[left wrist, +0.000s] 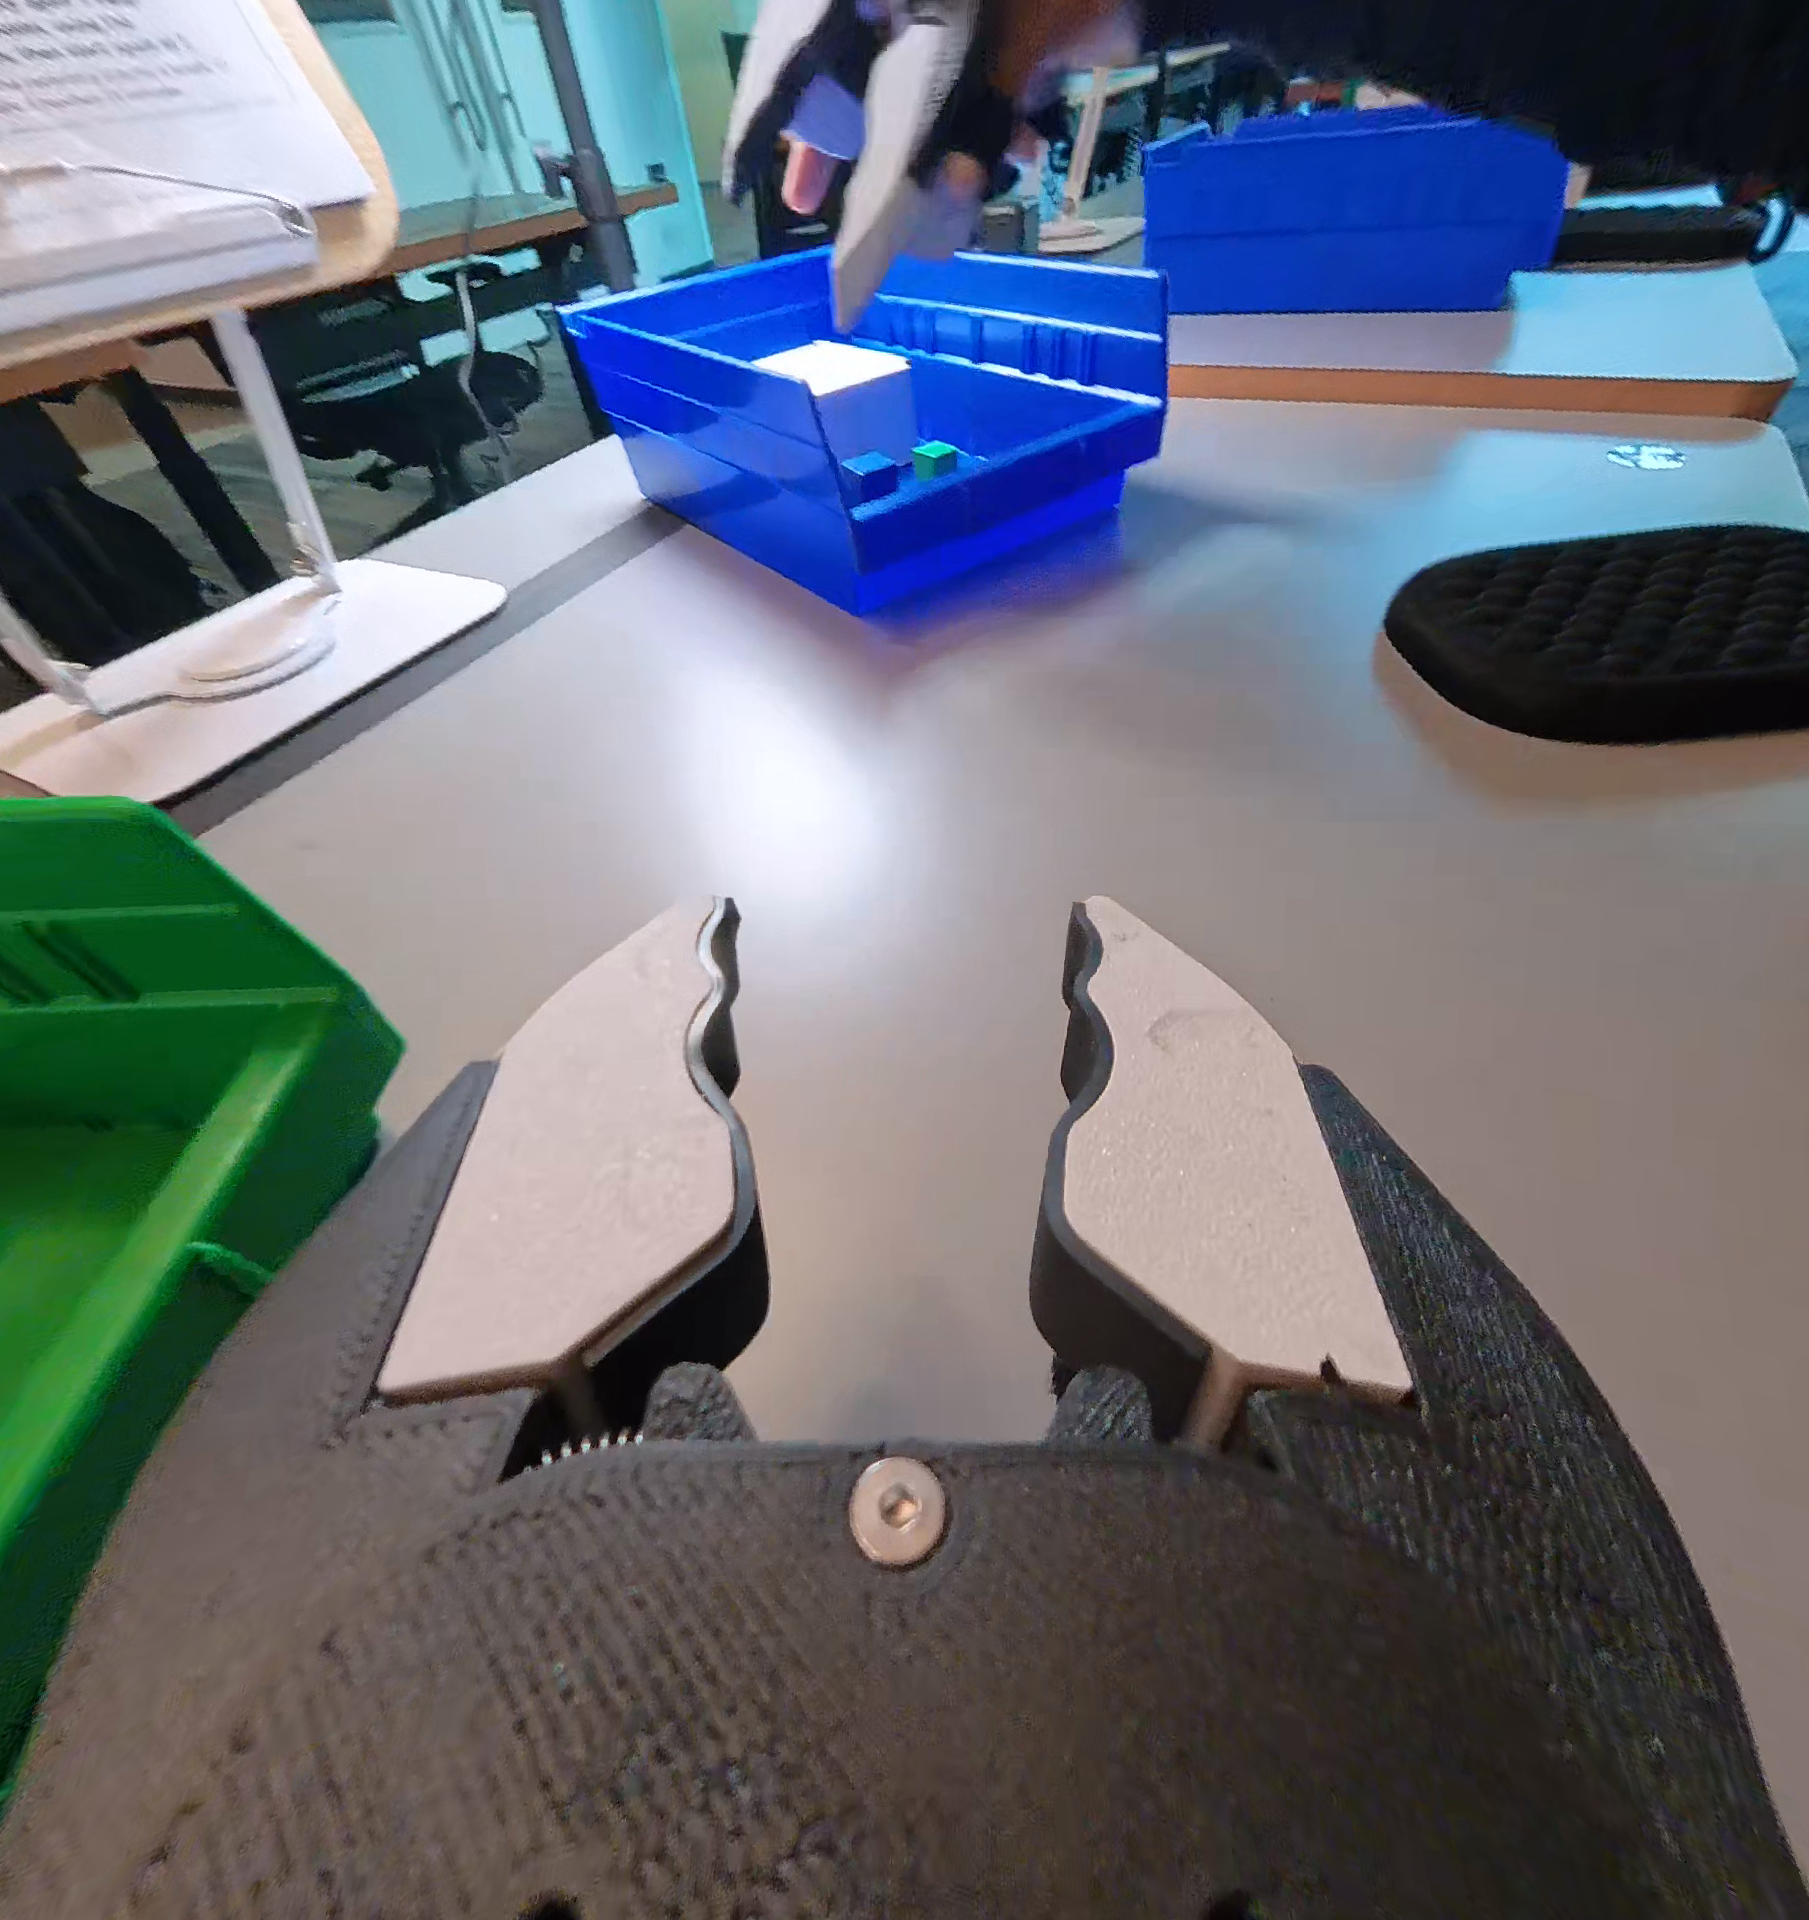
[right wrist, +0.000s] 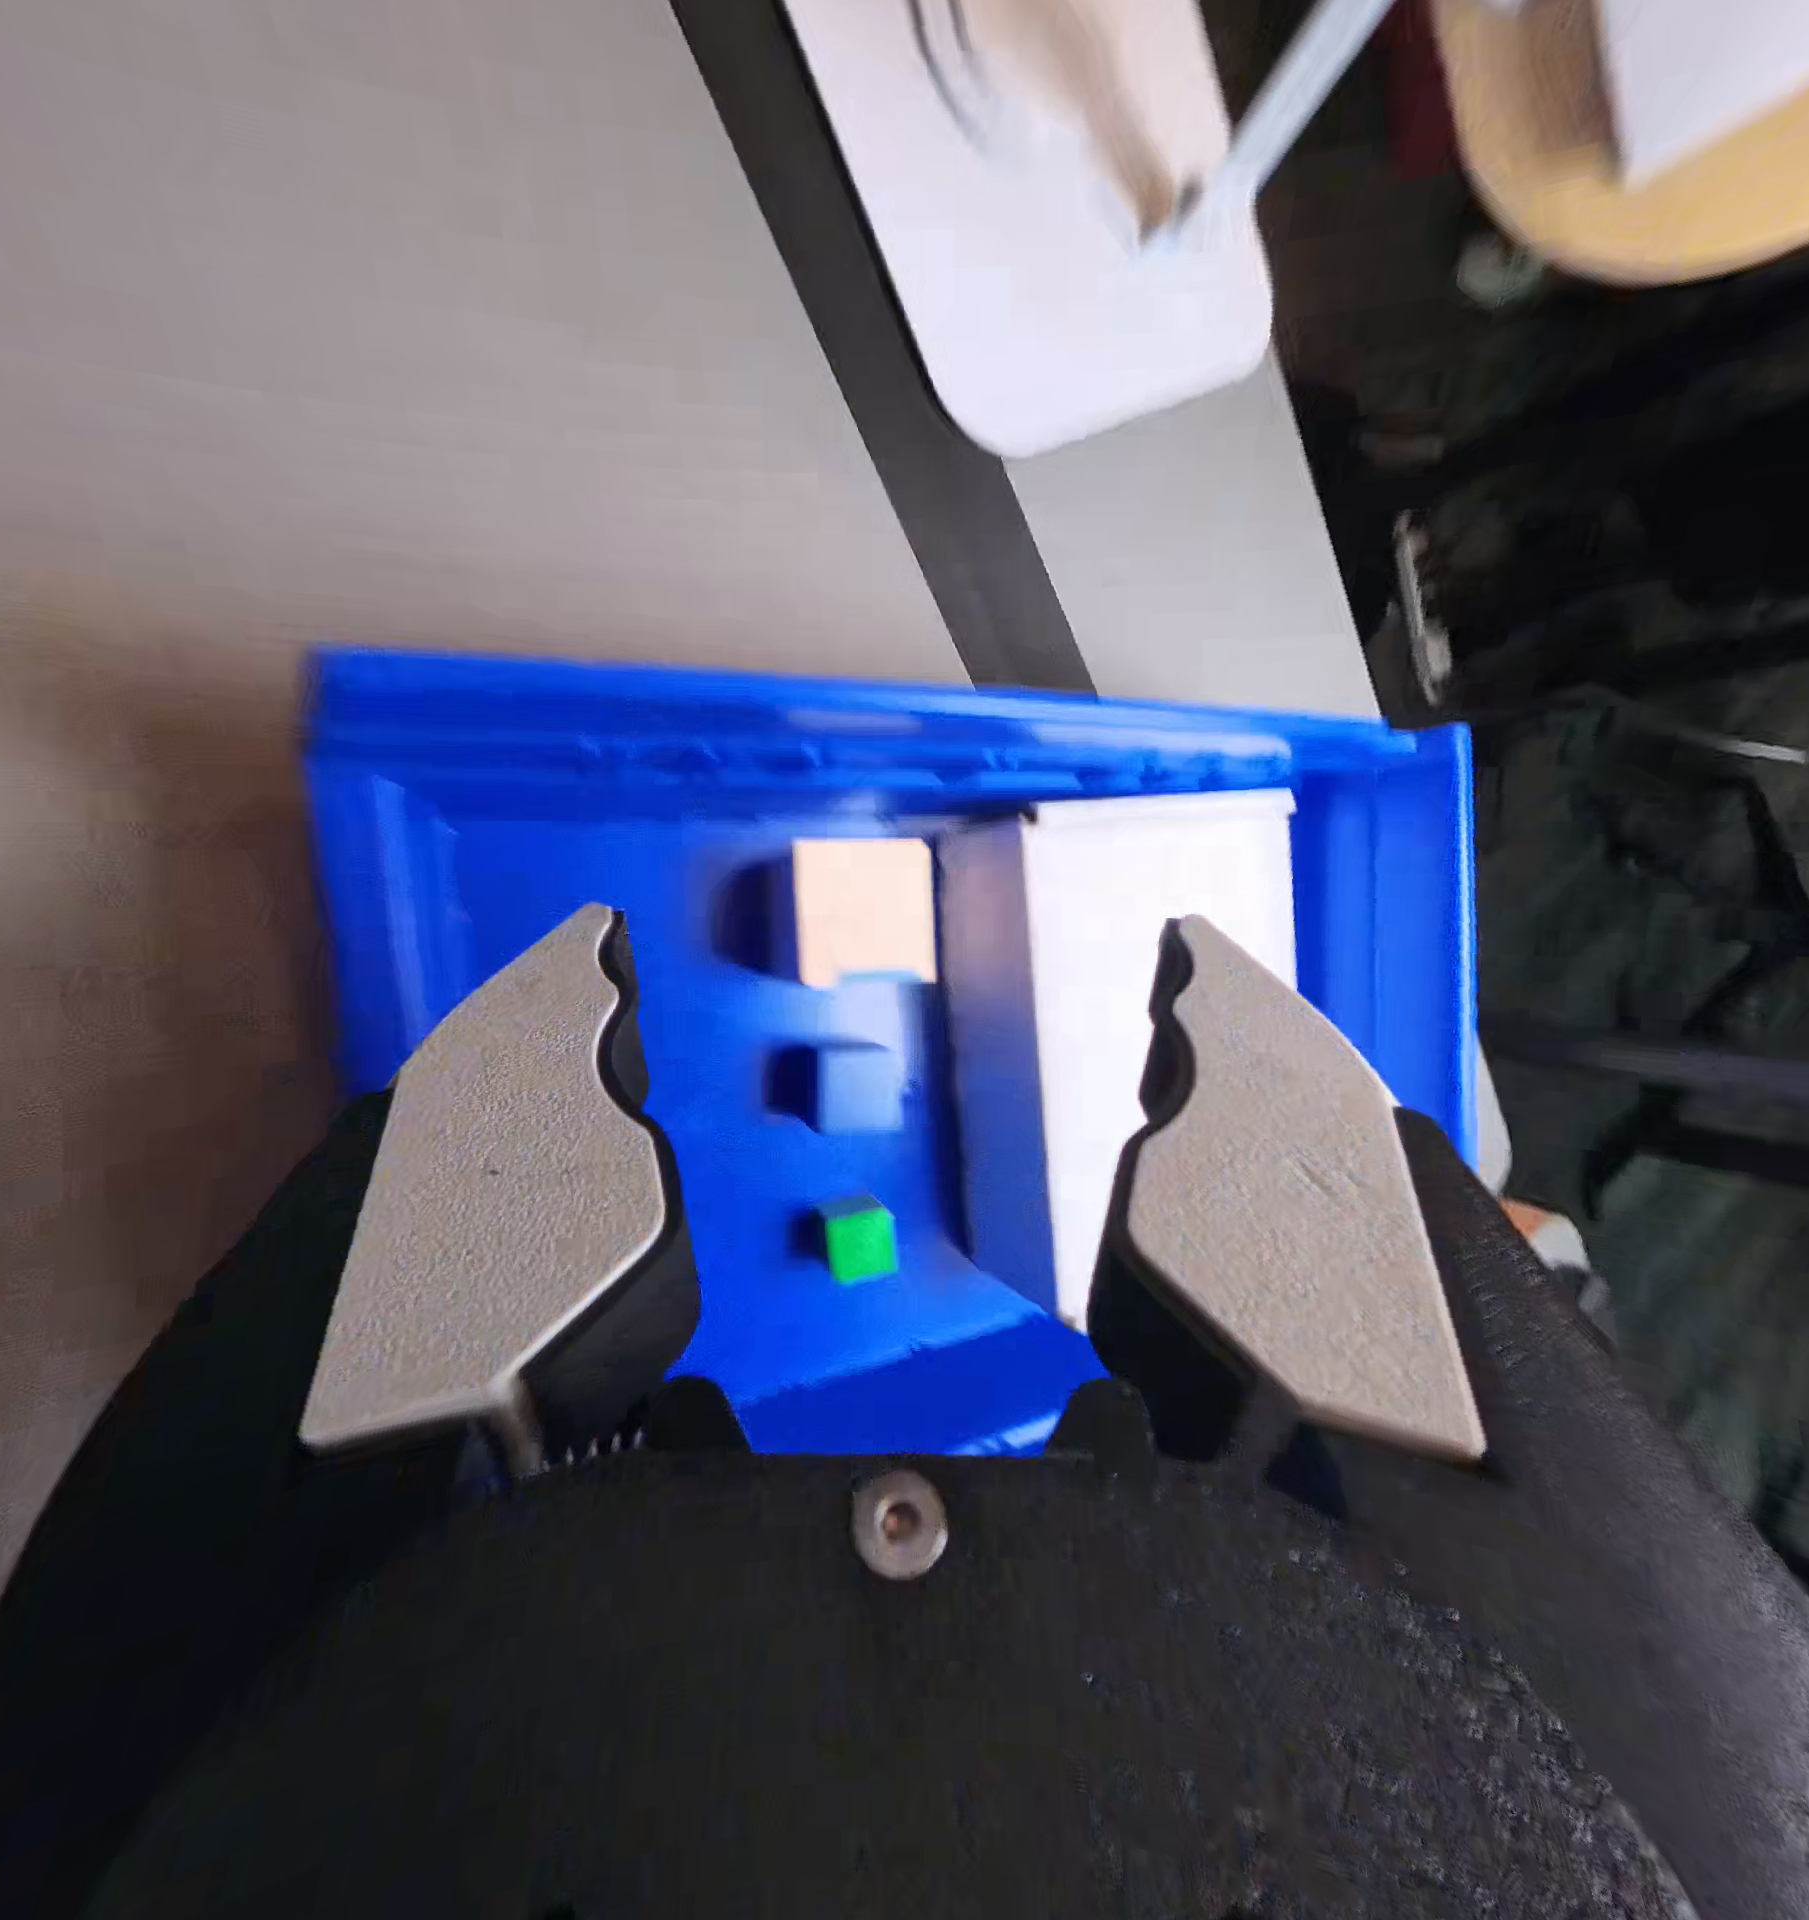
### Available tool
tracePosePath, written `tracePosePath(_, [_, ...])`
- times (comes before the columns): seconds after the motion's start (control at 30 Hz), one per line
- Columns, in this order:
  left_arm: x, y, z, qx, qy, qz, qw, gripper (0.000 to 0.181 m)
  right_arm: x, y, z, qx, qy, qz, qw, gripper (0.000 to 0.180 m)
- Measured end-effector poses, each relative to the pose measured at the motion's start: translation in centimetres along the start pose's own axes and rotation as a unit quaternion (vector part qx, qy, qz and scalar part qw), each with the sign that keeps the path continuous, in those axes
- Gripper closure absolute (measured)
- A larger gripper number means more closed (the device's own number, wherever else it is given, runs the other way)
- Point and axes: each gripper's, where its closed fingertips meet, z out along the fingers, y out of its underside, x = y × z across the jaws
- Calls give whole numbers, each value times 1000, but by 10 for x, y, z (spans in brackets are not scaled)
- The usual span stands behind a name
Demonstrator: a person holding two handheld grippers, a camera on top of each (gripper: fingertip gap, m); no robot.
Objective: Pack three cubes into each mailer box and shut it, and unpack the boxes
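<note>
Grey desk point(left wrist: 983, 727) carries everything; office chairs and other desks fill the background. I take the blue bin point(left wrist: 993, 520) as the landmark.

Inside the blue bin, a white mailer box point(right wrist: 1160, 997) lies against the wall on my right in the right wrist view, its long axis running away from the camera, along the line of my tool's fingers. Beside the box, on the bin floor, three cubes sit in a row parallel to that axis: a green cube point(right wrist: 858, 1238) nearest me, a blue cube point(right wrist: 856, 1086) next, and a pale cube point(right wrist: 864, 909) farthest, near the far wall (motion blur softens all edges, so I cannot tell whether the box is shut).

My right tool point(right wrist: 895, 935) hangs above the bin, pointing down into it, fingers spread wide and holding nothing. The cube row lies between the fingertips; the box lies partly under the right-hand finger point(right wrist: 1284, 1195).

My left tool point(left wrist: 900, 914) rests low over bare desk, well short of the bin, fingers apart and empty, with a green bin point(left wrist: 121, 1143) just beside it on its left.

I judge the right tool to be the nearer one for any pick from the blue bin. Open room: the bin floor left of the cubes is free; the box crowds the right side. A black cushioned pad point(left wrist: 1648, 634) lies on the desk to the right of the bin.
</note>
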Motion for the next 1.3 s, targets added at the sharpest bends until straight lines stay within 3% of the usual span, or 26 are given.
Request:
tracePosePath(0.1, [-19,-14,-11,16,-31,-6,999,121,-64,-52,-37,161,-30,54,985,91])
tracePosePath(0.2, [-54,-35,-30,18,-76,17,997,122,-131,-80,-63,278,-76,117,950,93])
tracePosePath(0.43, [-177,-50,-59,-160,-127,42,978,105,-233,-89,-68,379,-150,185,894,86])
tracePosePath(0.6, [-272,5,-59,-358,-112,13,927,90,-250,-88,-63,381,-140,150,902,75])
tracePosePath(0.73, [-325,52,-63,-463,-94,-4,881,80,-253,-86,-60,367,-119,130,913,73])
tracePosePath(0.97, [-351,86,-64,-554,-41,-32,831,59,-251,-73,-51,354,-119,147,916,77])
tracePosePath(1.3, [-356,107,-65,-620,-16,17,784,63,-250,-69,-46,352,-136,166,911,78])
